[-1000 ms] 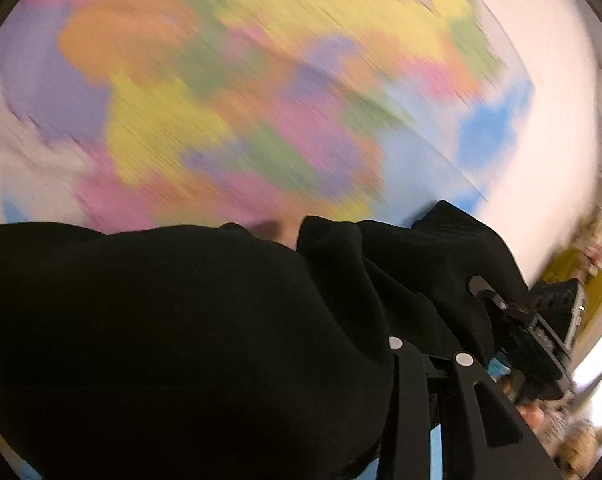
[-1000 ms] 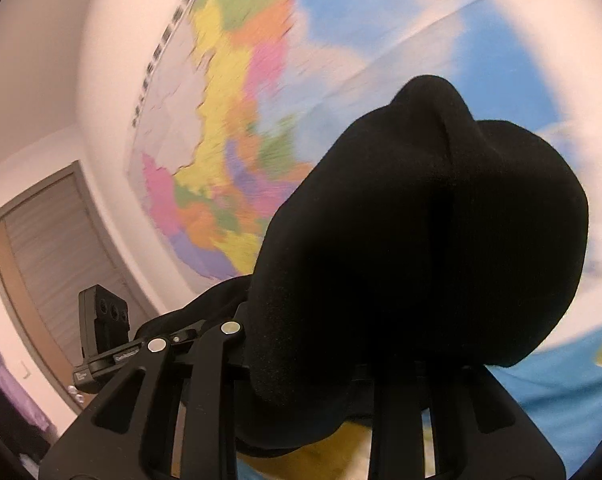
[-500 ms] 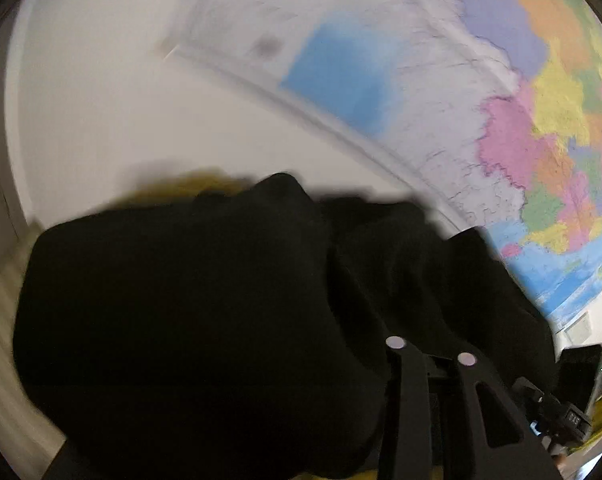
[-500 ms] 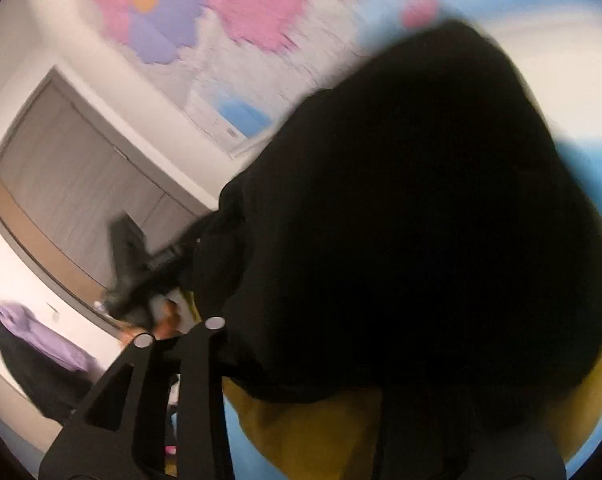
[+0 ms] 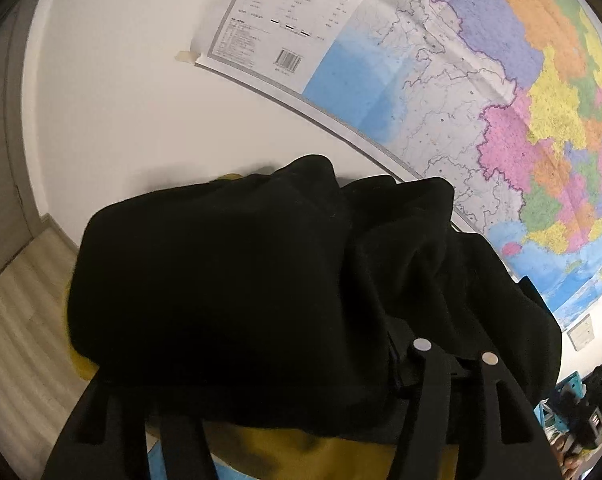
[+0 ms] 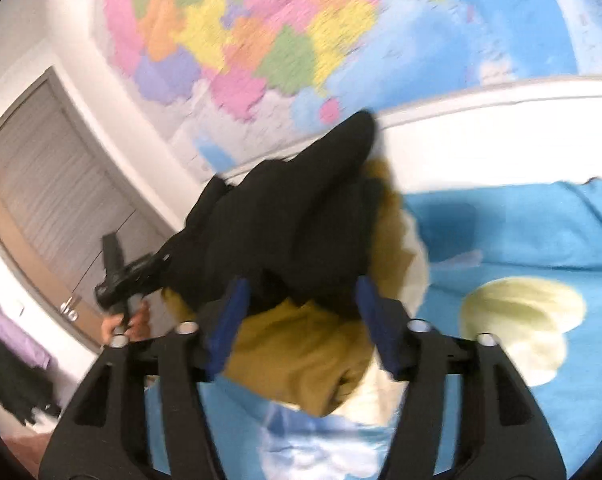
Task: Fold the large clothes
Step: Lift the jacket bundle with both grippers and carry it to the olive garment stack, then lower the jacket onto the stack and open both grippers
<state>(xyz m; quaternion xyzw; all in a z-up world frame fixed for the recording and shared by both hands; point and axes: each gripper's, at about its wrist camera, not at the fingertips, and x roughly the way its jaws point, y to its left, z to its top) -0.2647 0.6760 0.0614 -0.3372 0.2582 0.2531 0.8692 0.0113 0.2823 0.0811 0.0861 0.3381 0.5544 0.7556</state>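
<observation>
Letting go: both claws, left (image 5: 285,392) & right (image 6: 301,320), opening over black garment (image 6: 285,232) at 12, atop mustard pile (image 6: 301,360); tidying prob. left.

Black claw (image 6: 301,320), blue pads (image 6: 227,320), silver screws.

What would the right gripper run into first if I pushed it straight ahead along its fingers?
Probably the black garment, bunched just past the right gripper, whose jaws are opening with nothing pressed between the pads. The mustard garment lies below; depth is blurred.
</observation>
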